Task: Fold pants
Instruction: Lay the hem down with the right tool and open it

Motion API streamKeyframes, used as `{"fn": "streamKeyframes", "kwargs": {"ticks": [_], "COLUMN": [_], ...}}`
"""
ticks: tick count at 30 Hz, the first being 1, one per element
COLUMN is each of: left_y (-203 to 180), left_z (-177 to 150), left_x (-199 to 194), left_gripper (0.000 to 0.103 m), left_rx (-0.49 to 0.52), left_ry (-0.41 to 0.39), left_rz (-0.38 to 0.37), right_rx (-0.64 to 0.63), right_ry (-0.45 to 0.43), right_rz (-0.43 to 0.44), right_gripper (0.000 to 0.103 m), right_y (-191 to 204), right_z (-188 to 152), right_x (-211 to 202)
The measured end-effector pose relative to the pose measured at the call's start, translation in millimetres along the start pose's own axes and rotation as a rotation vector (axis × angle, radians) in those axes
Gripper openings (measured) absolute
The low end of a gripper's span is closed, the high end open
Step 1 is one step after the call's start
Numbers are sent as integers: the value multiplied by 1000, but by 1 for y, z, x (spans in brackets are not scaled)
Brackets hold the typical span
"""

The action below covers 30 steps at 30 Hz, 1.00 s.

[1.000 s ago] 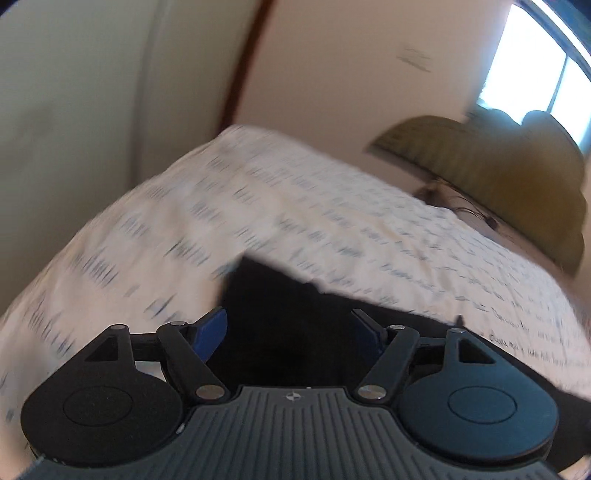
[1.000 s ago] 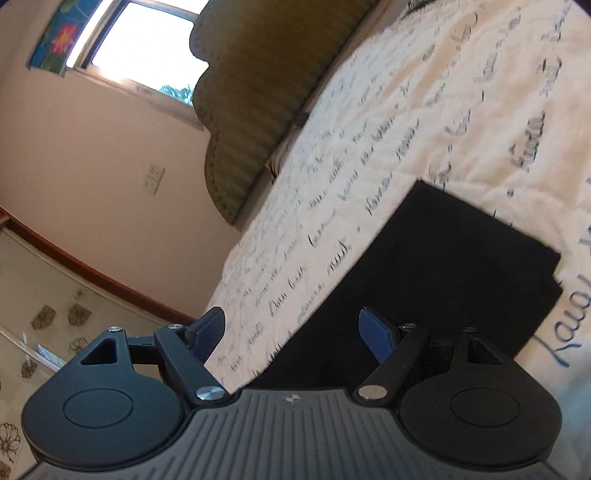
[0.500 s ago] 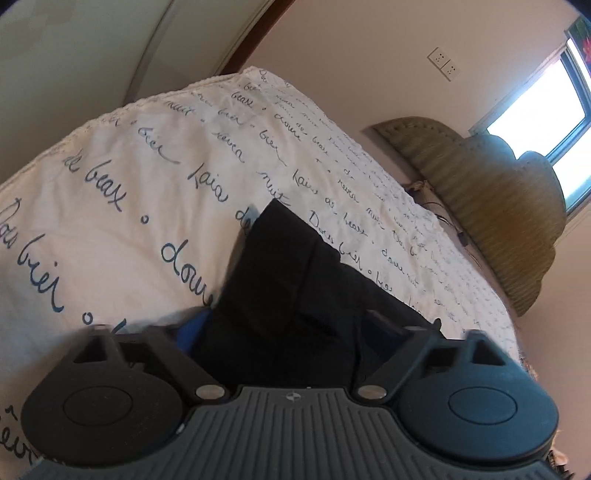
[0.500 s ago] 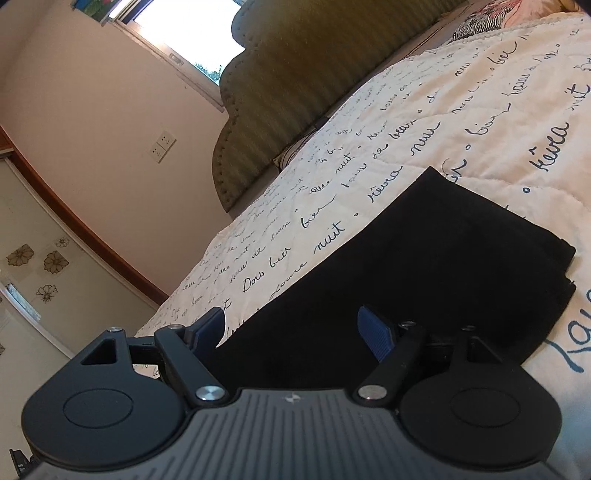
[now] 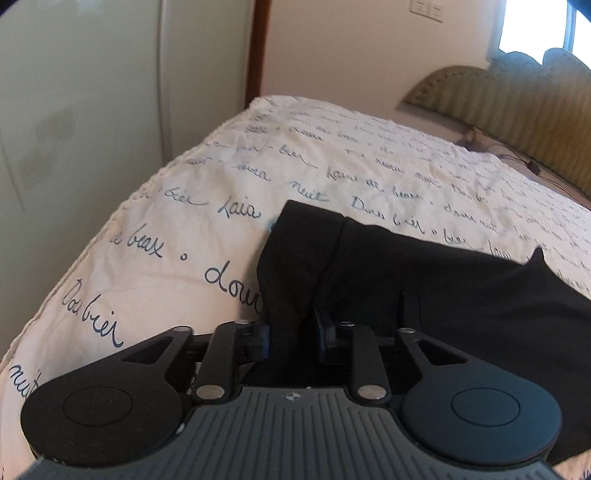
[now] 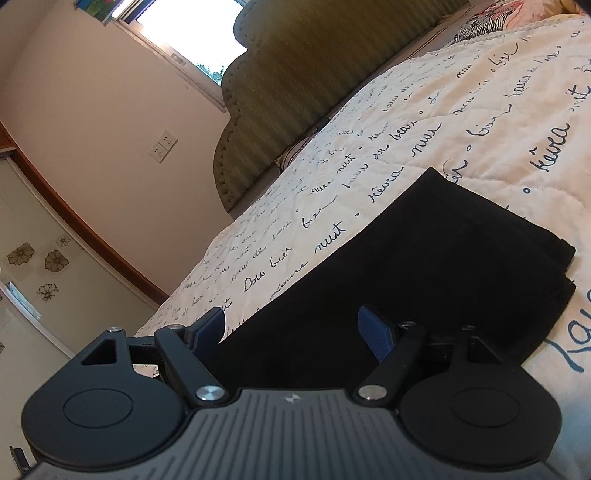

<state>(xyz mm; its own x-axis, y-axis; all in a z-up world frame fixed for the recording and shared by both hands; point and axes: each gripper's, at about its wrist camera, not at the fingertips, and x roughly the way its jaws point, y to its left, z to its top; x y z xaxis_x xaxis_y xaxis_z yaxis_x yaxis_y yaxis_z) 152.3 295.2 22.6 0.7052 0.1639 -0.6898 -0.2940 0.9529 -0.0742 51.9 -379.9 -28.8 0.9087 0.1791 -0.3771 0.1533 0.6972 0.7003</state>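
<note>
Black pants point(image 5: 443, 295) lie folded on the white bedcover with blue script point(image 5: 177, 229). My left gripper point(image 5: 293, 336) sits at the near left corner of the pants. Its jaws are closing, and a raised ridge of black cloth fills the gap and touches both blue pads point(image 5: 264, 341). In the right wrist view the pants point(image 6: 424, 258) form a flat rectangle with stacked layers at the far right edge. My right gripper point(image 6: 291, 328) hovers low over their near edge, open wide, with cloth below the fingers but not pinched.
The bed's left edge point(image 5: 110, 229) drops off toward a pale wardrobe door point(image 5: 74, 110). A green padded headboard point(image 6: 314, 74) stands at the far end under a window. A patterned pillow point(image 6: 480, 18) lies near it. Bare bedcover point(image 6: 480, 110) stretches beyond the pants.
The left gripper's jaws have narrowed from wide apart to pinching a bunch of the pants, and it has sunk toward the bed. The right gripper has rolled but stays open over the pants.
</note>
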Motion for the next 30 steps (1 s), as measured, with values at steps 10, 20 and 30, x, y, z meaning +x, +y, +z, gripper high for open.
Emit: {"fn": "streamKeyframes", "kwargs": {"ticks": [10,20,30], "left_y": [-66,-196,-282], "left_z": [-20,-94,-138], "left_x": [-103,-137,-83], "left_gripper": [66,80,80], "left_rx": [123,52,250], "left_ry": [-371,-271,-112], "left_rz": [166,-286,-334], "right_rx": [80,415,405], "right_ry": [-21,-139,-61], "right_rz": [-24,-44,-75], "right_gripper": [79,100,100], "right_y": [0,-52,-66], "right_z": [5,23,30], "right_x": [-15,-111,-80]}}
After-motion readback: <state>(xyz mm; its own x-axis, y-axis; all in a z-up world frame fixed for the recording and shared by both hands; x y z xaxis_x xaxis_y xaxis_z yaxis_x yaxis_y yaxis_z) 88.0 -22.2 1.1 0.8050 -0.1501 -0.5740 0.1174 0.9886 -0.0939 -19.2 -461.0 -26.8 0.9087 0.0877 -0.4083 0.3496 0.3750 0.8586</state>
